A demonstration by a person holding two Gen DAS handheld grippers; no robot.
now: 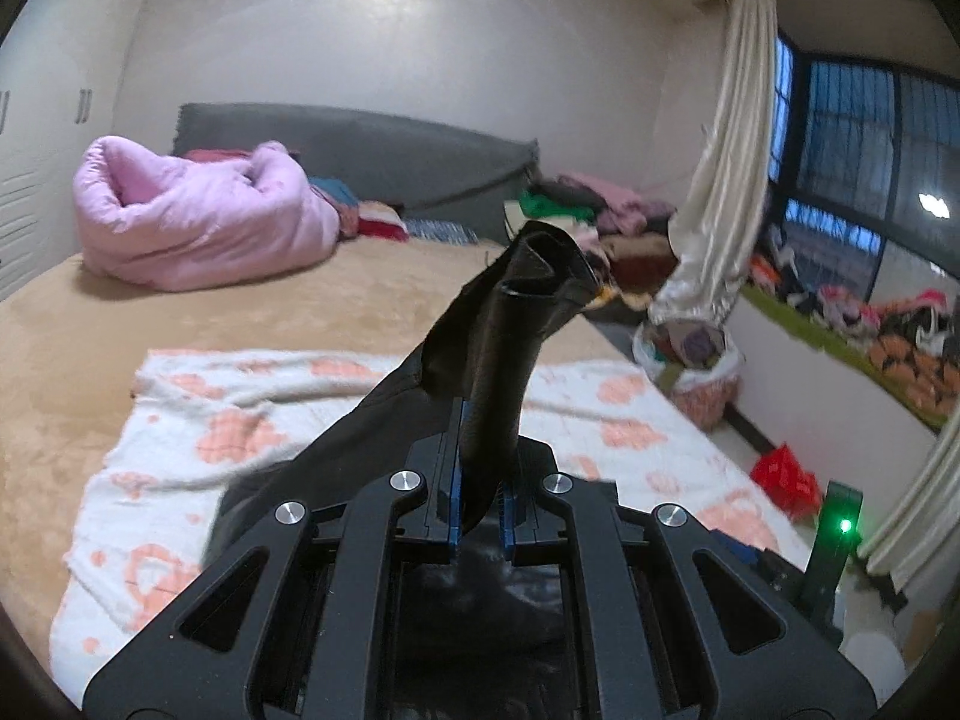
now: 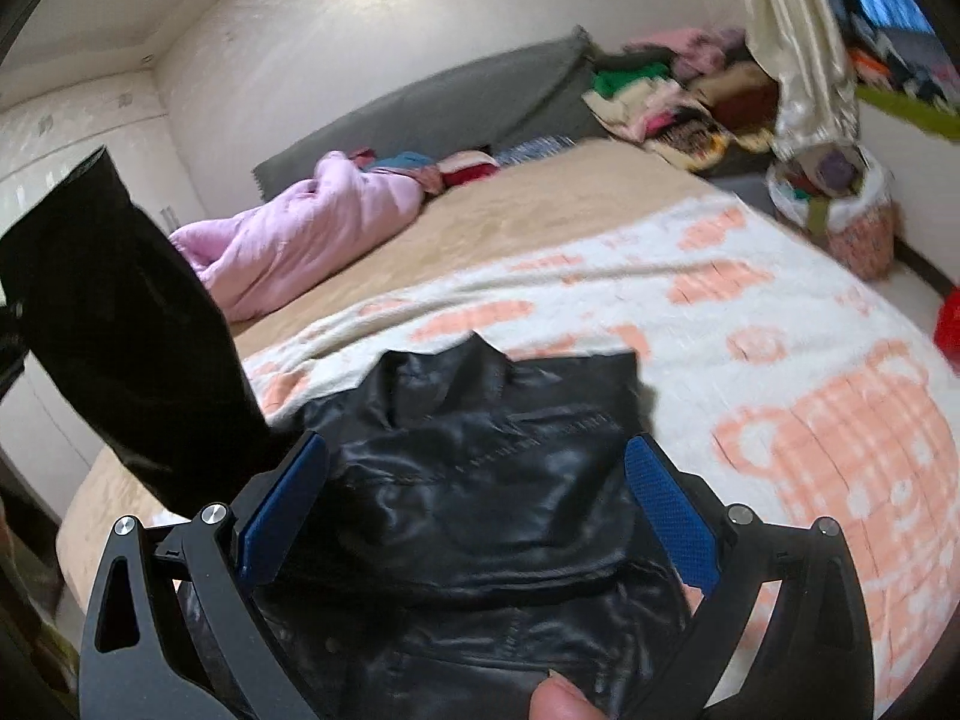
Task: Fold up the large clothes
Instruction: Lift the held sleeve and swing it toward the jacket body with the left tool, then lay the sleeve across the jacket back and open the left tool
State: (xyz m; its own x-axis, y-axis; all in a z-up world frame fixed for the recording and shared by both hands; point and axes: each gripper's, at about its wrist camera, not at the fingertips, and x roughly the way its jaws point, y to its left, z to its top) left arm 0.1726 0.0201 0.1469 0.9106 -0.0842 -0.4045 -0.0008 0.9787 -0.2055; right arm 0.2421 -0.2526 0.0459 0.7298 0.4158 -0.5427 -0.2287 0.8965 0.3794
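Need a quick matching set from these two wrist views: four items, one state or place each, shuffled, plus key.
1. left gripper
2. right gripper
3. pink quilt
4. white-and-peach blanket

A. bunched up near the grey headboard
B. jaws spread, black jacket lying between them
C. spread flat over the tan bed cover
D. clamped on a raised fold of black fabric

Pairs: 1-D, 2-B, 3-A, 4-C
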